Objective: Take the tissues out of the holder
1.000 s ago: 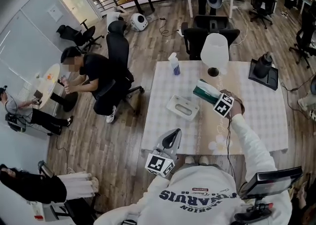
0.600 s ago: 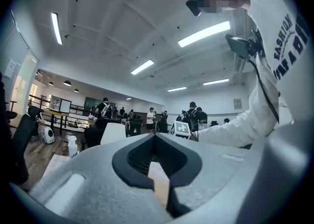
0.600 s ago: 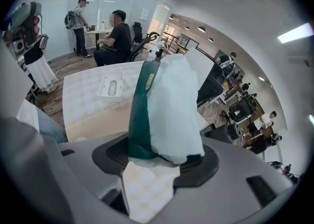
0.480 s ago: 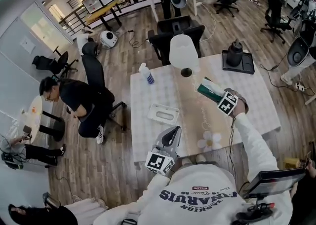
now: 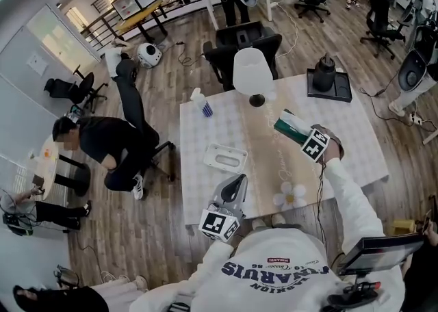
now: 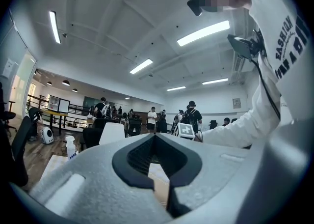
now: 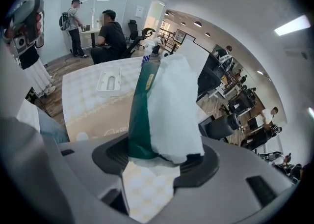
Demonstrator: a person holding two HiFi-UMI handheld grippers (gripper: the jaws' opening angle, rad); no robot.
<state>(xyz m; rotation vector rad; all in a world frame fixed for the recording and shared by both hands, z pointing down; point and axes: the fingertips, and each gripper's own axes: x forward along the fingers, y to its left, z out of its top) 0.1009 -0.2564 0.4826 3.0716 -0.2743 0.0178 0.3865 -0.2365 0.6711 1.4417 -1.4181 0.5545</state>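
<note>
holder: white rectangular plastic tissue holder (image 5: 226,159) lies flat on the white quilted table (image 5: 356,139), slot up. From the head view the slot looks empty.
tissues: green-and-white soft pack of tissues (image 5: 291,126) is out of the holder, held in the air to the holder's right and well apart from it.
right grip: right gripper (image 5: 303,135) is clamped on one end of the pack. Its jaws stand part-way apart because the pack fills the gap, and the rest of the pack juts out ahead of them. It tilts down toward the table, which probably favours a set-down.
left grip: left gripper (image 5: 238,182) has its jaws together with nothing between them. It sits on the person's side of the holder, near it and pointing level toward it. It is likely parked there, free to steady the holder if needed.
stage: the removal looks done. What remains is laying the pack down clear of the holder.
risk: a soft pack held by one end may sag or slip.
</note>
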